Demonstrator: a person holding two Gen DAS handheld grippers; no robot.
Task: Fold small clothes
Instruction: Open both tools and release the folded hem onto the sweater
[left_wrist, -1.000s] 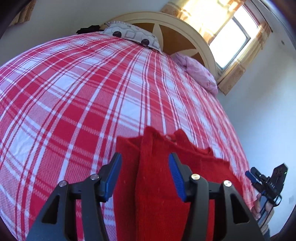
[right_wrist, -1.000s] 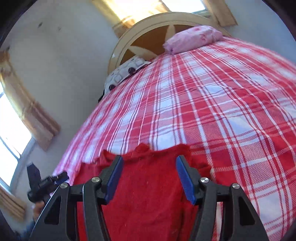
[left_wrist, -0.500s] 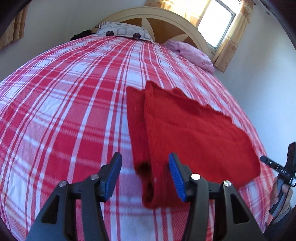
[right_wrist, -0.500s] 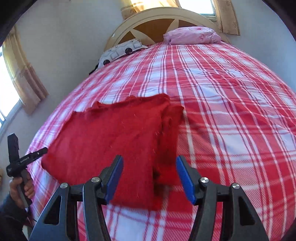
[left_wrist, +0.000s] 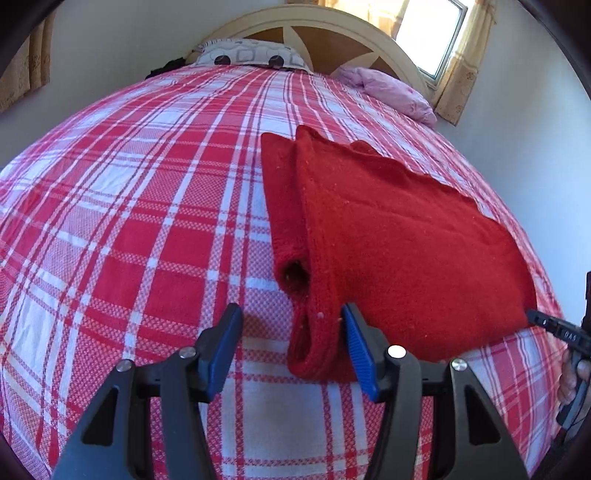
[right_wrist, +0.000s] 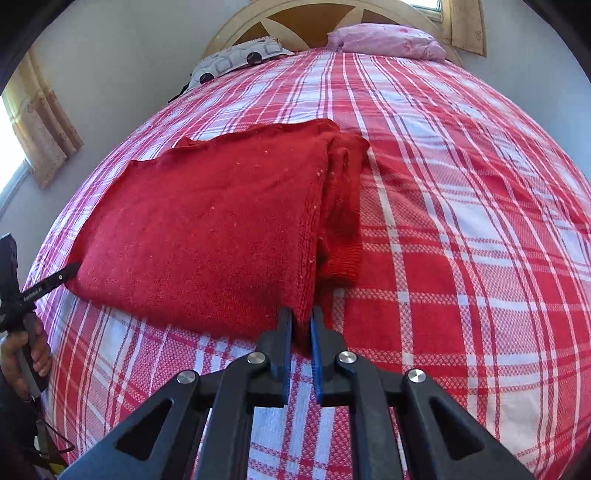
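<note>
Red sweater (left_wrist: 388, 236) lies flat on plaid bedspread (left_wrist: 147, 221), partly folded, both sleeves tucked along the sides. L gripper (left_wrist: 291, 343) fingers spread wide, straddling the sleeve cuff (left_wrist: 314, 350) at near-left corner; right pad looks to be touching fabric, left pad clear of it. R gripper (right_wrist: 301, 325) fingers pinched narrow on sweater's near-right corner (right_wrist: 301, 310), fabric between the pads. Other sleeve (right_wrist: 341, 221) sits just beside that edge. Two pillows at headboard (right_wrist: 295, 22): patterned one (right_wrist: 236, 59), pink one (right_wrist: 388, 40), both well apart from sweater.
</note>
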